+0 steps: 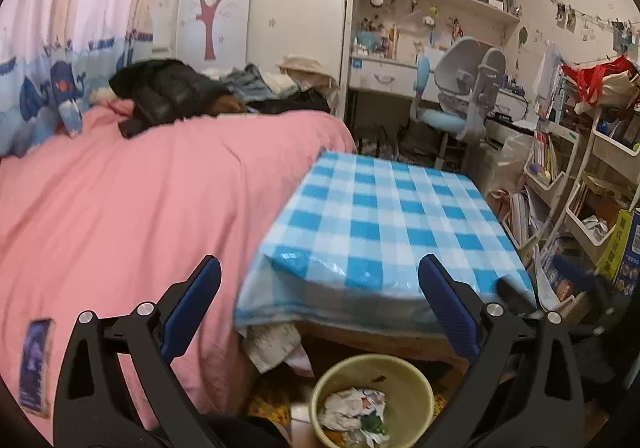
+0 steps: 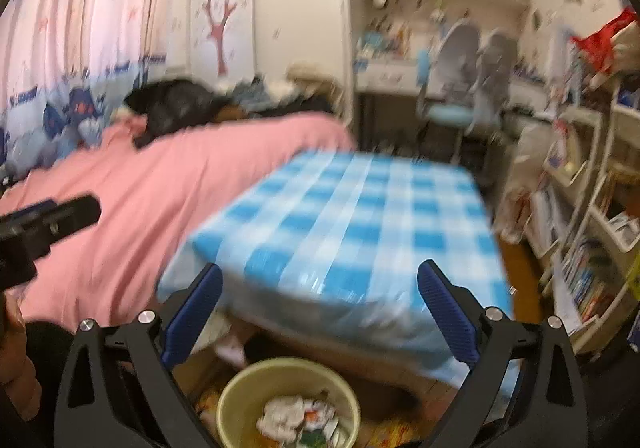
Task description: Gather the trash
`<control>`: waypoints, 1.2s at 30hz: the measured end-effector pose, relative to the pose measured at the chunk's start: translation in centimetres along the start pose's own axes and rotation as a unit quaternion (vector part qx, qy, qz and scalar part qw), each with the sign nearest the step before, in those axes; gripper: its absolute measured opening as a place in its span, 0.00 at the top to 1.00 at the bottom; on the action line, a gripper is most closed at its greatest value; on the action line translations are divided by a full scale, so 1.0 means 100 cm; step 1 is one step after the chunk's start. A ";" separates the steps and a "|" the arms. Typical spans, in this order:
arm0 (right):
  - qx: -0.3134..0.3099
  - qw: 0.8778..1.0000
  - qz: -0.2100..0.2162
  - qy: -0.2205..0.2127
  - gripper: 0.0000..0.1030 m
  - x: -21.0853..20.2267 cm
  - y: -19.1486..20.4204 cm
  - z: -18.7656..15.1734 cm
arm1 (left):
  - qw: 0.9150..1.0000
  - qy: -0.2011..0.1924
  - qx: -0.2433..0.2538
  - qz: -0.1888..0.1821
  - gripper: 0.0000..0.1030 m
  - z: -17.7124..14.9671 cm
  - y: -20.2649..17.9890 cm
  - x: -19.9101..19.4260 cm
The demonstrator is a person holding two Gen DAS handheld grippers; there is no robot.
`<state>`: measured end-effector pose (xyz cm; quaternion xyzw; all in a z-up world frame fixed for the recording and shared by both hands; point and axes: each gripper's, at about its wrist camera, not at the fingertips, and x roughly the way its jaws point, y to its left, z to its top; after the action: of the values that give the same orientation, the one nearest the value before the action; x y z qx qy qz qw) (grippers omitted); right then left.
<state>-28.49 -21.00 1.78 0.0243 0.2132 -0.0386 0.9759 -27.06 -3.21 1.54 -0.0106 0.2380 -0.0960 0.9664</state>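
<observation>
A pale yellow bin (image 1: 416,380) stands on the floor in front of the table, with crumpled white trash (image 1: 352,410) inside. It also shows in the right wrist view (image 2: 240,396), holding the same crumpled trash (image 2: 298,418). My left gripper (image 1: 319,280) is open and empty, held above the bin. My right gripper (image 2: 319,284) is open and empty too, above the bin; this view is blurred. The left gripper's body shows at the left edge of the right wrist view (image 2: 48,224).
A low table with a blue checked cloth (image 1: 384,216) stands ahead. A bed with a pink cover (image 1: 120,208) lies to the left, a card (image 1: 35,364) on it. A desk chair (image 1: 460,96) stands behind; shelves of books (image 1: 560,188) stand to the right.
</observation>
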 end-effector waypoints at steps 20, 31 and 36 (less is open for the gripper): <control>-0.005 0.995 -0.057 -0.084 0.08 -0.029 -0.015 0.020 | 1.000 -0.009 0.007 0.009 0.07 0.004 0.000 -0.003; -0.018 0.994 -0.063 -0.082 0.08 -0.025 -0.010 0.015 | 0.999 -0.015 0.032 0.012 0.07 0.001 -0.008 -0.004; -0.019 0.994 -0.064 -0.081 0.08 -0.025 -0.009 0.015 | 0.999 -0.014 0.030 0.017 0.07 -0.001 -0.004 -0.003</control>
<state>-30.23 -21.81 4.19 -0.0114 0.1350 -0.0986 0.9859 -27.44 -3.57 1.63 0.0206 0.2212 -0.0869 0.9711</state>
